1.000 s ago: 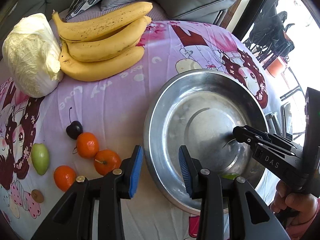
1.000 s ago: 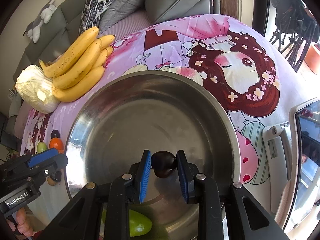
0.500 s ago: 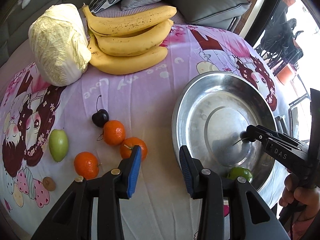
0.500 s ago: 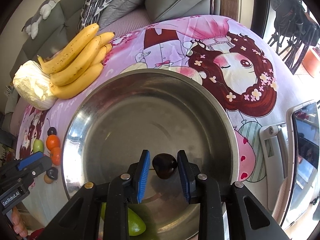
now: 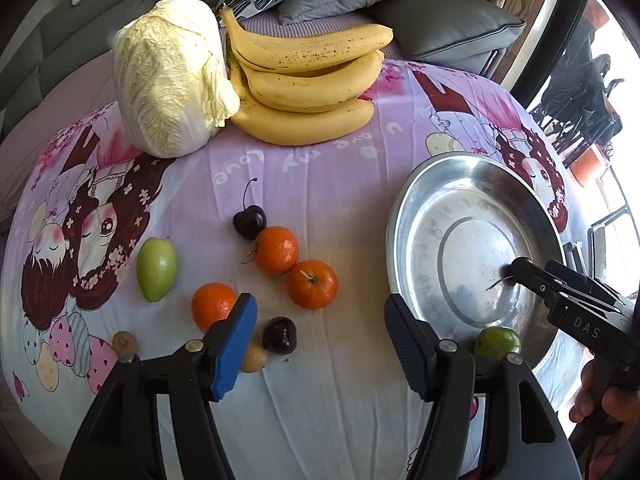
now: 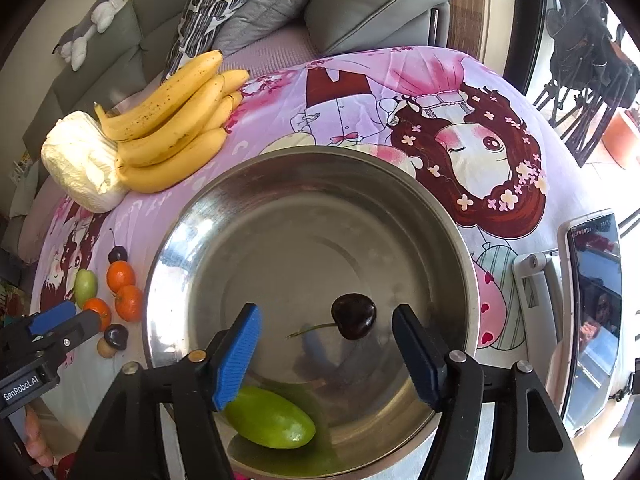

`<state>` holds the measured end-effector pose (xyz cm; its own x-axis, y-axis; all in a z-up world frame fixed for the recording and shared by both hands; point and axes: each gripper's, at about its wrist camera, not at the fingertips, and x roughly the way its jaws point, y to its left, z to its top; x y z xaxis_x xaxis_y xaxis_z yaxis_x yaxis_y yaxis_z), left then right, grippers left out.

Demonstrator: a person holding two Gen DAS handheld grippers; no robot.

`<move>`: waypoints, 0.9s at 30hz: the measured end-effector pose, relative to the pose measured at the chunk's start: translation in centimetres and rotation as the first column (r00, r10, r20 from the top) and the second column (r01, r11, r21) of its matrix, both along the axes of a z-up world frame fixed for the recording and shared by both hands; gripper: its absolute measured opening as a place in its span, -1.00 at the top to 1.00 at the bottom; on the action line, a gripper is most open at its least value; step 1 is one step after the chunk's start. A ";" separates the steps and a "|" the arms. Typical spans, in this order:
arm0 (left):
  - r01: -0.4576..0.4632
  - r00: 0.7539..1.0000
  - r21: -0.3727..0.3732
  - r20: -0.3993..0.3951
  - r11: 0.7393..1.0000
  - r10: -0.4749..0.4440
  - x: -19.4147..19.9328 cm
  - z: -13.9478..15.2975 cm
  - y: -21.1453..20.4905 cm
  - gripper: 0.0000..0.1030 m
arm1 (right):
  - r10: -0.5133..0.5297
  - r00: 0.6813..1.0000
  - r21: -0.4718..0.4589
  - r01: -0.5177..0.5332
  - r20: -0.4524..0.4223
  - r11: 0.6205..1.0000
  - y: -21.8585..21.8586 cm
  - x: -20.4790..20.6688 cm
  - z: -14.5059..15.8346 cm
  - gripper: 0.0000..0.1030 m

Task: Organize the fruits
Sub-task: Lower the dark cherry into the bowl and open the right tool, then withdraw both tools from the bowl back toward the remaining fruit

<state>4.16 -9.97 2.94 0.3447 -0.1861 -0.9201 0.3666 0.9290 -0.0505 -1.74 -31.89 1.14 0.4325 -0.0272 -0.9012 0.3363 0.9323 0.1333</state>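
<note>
A steel basin (image 6: 424, 208) (image 5: 412, 200) holds a dark cherry (image 6: 354, 316) and a green fruit (image 6: 270, 418) (image 5: 498, 340). My right gripper (image 6: 326, 350) is open over the basin, the cherry lying free between its fingers. My left gripper (image 5: 320, 340) is open above the cloth. Near it lie a dark cherry (image 5: 279, 335), three tangerines (image 5: 311, 284) (image 5: 277, 250) (image 5: 212, 306), a stemmed cherry (image 5: 249, 222), a green fruit (image 5: 156, 268) and two small brown fruits (image 5: 253, 357).
A bunch of bananas (image 5: 304, 84) and a cabbage (image 5: 168, 76) sit at the table's far side. Sofa cushions (image 5: 420, 20) lie beyond. A phone on a stand (image 6: 592, 300) is right of the basin.
My right gripper has opened and let go of the cherry, which now rests in the basin. My left gripper has opened wider and moved left, over the loose fruits.
</note>
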 end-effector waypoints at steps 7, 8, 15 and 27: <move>-0.032 0.999 0.012 0.009 0.999 0.032 -0.3 0.0 1.4 -0.60 | 0.029 1.000 -0.021 -0.029 0.006 0.999 1.4 -0.5 0.5 -0.70; -0.038 0.999 0.014 0.012 0.999 0.038 -0.4 0.1 1.6 -0.61 | 0.033 0.999 -0.023 -0.033 0.007 0.999 1.6 -0.6 0.5 -0.70; -0.065 0.998 0.020 0.018 0.998 0.065 -0.8 0.1 3.1 -0.66 | 0.058 0.998 -0.031 -0.057 0.015 0.998 3.3 -1.2 0.8 -0.96; -0.124 0.992 0.025 0.023 0.992 0.124 -1.7 -0.5 6.6 -0.67 | 0.163 0.984 -0.054 -0.159 0.073 0.986 7.5 -2.1 1.5 -1.00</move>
